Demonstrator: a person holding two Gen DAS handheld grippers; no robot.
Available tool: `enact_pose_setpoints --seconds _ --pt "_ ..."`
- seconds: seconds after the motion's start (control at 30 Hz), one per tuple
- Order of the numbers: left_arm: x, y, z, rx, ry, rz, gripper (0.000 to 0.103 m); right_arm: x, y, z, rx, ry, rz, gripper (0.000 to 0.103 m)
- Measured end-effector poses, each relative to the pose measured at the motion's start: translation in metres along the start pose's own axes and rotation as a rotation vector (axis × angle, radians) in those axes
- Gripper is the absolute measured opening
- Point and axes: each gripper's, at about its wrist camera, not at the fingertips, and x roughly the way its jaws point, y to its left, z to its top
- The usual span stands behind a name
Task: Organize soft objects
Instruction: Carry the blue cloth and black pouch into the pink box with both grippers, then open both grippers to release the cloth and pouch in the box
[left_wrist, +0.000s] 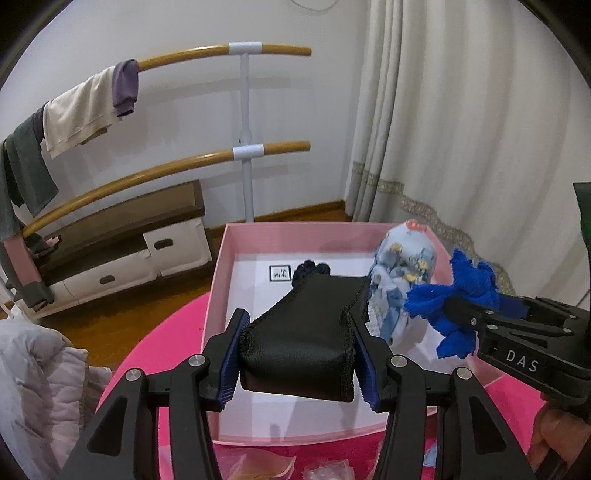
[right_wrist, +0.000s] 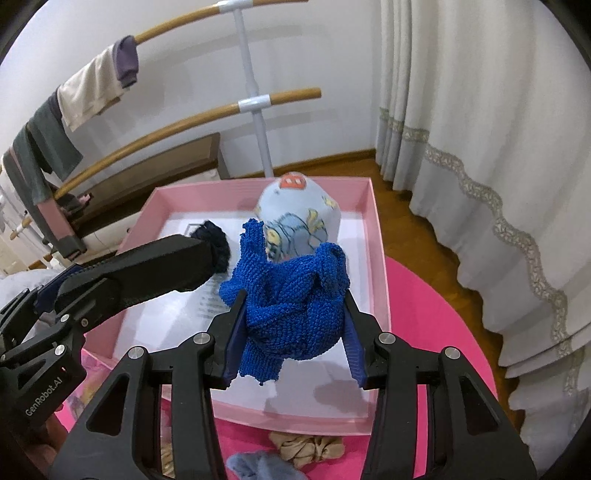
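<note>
My left gripper (left_wrist: 297, 325) is shut on a black leather-like soft pouch (left_wrist: 314, 295), holding it above the pink box (left_wrist: 295, 230). My right gripper (right_wrist: 295, 301) is shut on a bunched blue knitted cloth (right_wrist: 291, 321), also over the box. Each gripper shows in the other's view: the right gripper (left_wrist: 458, 314) with the blue cloth (left_wrist: 469, 280) to the right, the left gripper (right_wrist: 199, 254) to the left. Inside the box a light-blue patterned cloth piece (right_wrist: 299, 214) stands at the far right, and a black scrunchie (right_wrist: 216, 236) lies at the far left.
The box (right_wrist: 380, 277) rests on a round pink table (right_wrist: 424, 314). A beige scrunchie (right_wrist: 306, 445) and a grey-blue one (right_wrist: 258, 465) lie on the table in front of it. A clothes rack (left_wrist: 243, 147), a low cabinet (left_wrist: 129, 251) and curtains (left_wrist: 461, 129) stand behind.
</note>
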Motion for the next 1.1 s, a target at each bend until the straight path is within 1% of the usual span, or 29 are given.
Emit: enact_pose_setpoints --seconds 0.03,0.07,0.13,0.2,0.23,0.27,0.3,0.43,0.6,0.7,0.83,1.1 --pt "0.003 -0.001 0.001 0.002 0.005 0.006 0.054 0.004 -0.002 -0.001 0.004 0.010 -0.003 0.046" --pt "0.004 -0.002 0.000 0.004 0.006 0.008 0.056 0.006 -0.003 -0.002 0.005 0.015 -0.004 0.050" --pt "0.007 -0.003 0.004 0.007 0.006 0.017 0.066 0.008 -0.007 -0.004 0.013 0.020 -0.012 0.057" --pt "0.006 -0.002 0.008 0.005 -0.010 0.024 0.085 0.008 -0.010 -0.007 0.023 0.014 -0.010 0.090" --pt "0.003 -0.002 0.009 0.003 -0.021 0.032 0.089 0.006 -0.011 -0.008 0.026 0.007 -0.007 0.096" --pt "-0.001 0.000 0.008 0.001 -0.032 0.038 0.097 0.004 -0.012 -0.010 0.031 0.000 -0.003 0.102" --pt "-0.008 0.001 0.003 -0.002 -0.041 0.039 0.103 0.002 -0.012 -0.010 0.036 -0.003 0.001 0.103" --pt "-0.018 0.006 0.005 -0.007 -0.056 0.042 0.103 -0.008 -0.016 -0.014 0.062 -0.014 -0.002 0.103" --pt "-0.045 0.016 -0.007 -0.014 -0.084 0.047 0.103 -0.033 -0.016 -0.020 0.085 -0.062 -0.005 0.103" --pt "-0.069 0.016 -0.029 -0.017 -0.102 0.052 0.103 -0.056 -0.009 -0.025 0.073 -0.099 -0.016 0.103" --pt "-0.100 0.014 -0.046 -0.001 -0.131 0.060 0.103 -0.089 -0.001 -0.037 0.057 -0.153 -0.030 0.103" --pt "-0.173 0.016 -0.089 -0.004 -0.184 0.034 0.103 -0.161 0.019 -0.083 0.056 -0.282 -0.069 0.103"
